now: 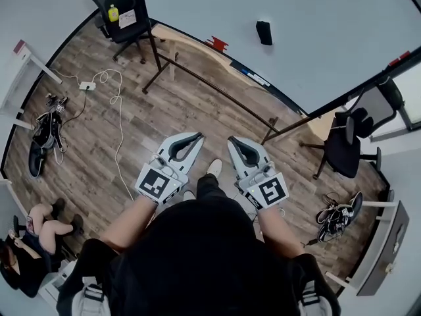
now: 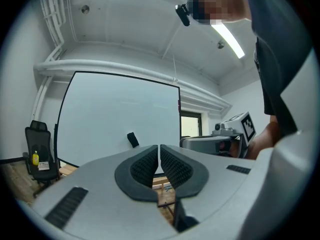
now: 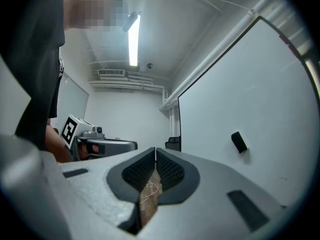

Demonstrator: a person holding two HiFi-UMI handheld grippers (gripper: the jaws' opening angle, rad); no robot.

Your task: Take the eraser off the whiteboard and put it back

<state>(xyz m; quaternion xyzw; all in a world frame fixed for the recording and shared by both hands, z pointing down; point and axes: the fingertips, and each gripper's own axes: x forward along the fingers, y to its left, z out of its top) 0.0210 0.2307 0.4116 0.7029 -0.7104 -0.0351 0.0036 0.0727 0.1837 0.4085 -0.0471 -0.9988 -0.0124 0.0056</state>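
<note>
The fingers (image 3: 169, 172) of the right gripper (image 3: 155, 150) are clenched tip to tip with nothing between them. The left gripper (image 2: 159, 147) matches, its ribbed fingers (image 2: 144, 167) pressed together and empty. Both grippers are held level side by side in front of the person, well apart from the whiteboard (image 1: 329, 25).

The black eraser (image 1: 264, 32) clings to the bare board face, slightly tilted, above the tray rail; nothing is near it. It lies closer to the right gripper's line, so that one looks the better choice.

The approach is the step in hand. The fingers should part well before arrival, wider than the eraser's narrow side. The wrist should then roll to match the eraser's tilt so that both pads meet opposite edges squarely. Coming in square to the board should keep the fingertips from scraping it or nudging the eraser sideways.
</note>
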